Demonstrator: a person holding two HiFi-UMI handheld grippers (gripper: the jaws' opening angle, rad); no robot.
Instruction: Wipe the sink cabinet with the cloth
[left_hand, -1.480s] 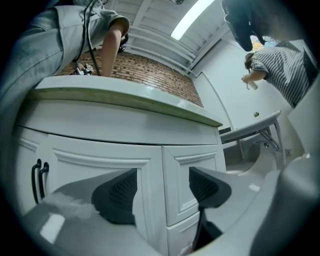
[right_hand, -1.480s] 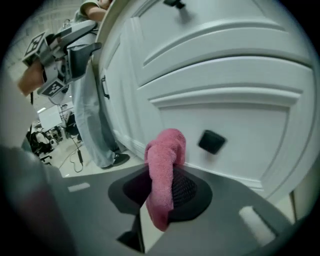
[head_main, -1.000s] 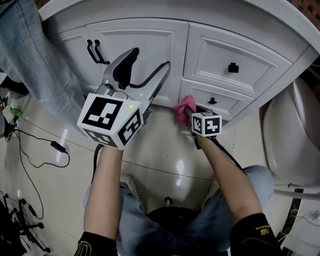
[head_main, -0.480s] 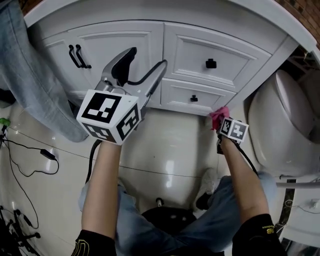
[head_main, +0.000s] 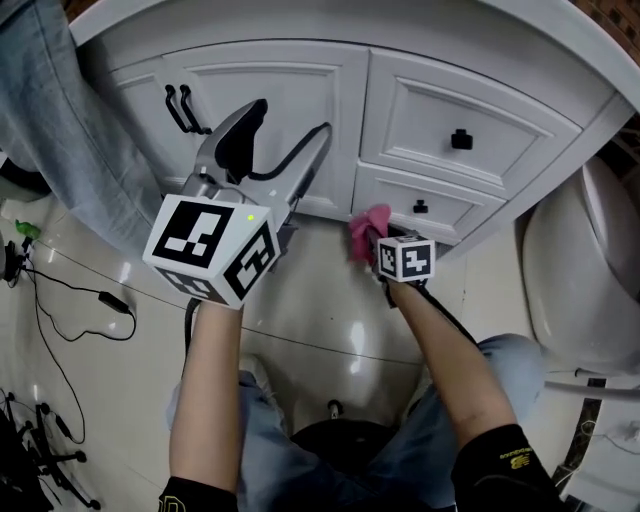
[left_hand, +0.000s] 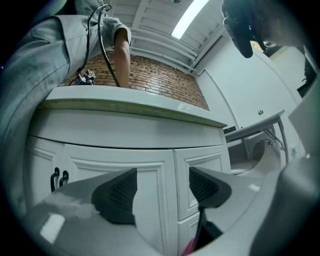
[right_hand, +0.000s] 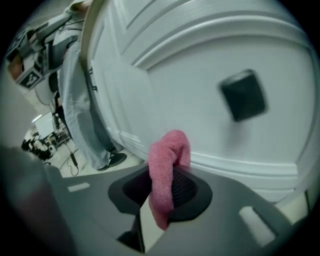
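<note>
While both bare forearms reach up from the bottom of the head view, the right gripper (head_main: 374, 238) sits low and near the middle of the frame, its marker cube facing the camera. Its jaws are clamped on a pink terry cloth (head_main: 368, 226). In the right gripper view the cloth (right_hand: 167, 160) stands up from between the dark pads (right_hand: 186, 189) of the right gripper (right_hand: 162, 189). Its upper fold lies against the white moulding under the lower drawer (head_main: 395, 197) of the sink cabinet (head_main: 300, 95). The drawer's square black knob (right_hand: 243, 95) shows blurred at upper right.

The left gripper (head_main: 283, 148) is held higher, left of centre, pointing at the cabinet door. In the left gripper view its jaws stand wide apart with nothing between them (left_hand: 162, 187), only the door panel beyond.

Both drawers, the lower one and the upper drawer (head_main: 490, 108) with its own knob (head_main: 461, 139), are pushed shut, so their contents are hidden. The door with paired black handles (head_main: 180, 108) is shut too. A jeans-clad leg (head_main: 50, 110) of another person fills the upper left, cables (head_main: 60, 300) trail over the glossy floor at left, and a white toilet (head_main: 580, 270) stands at the right edge.
</note>
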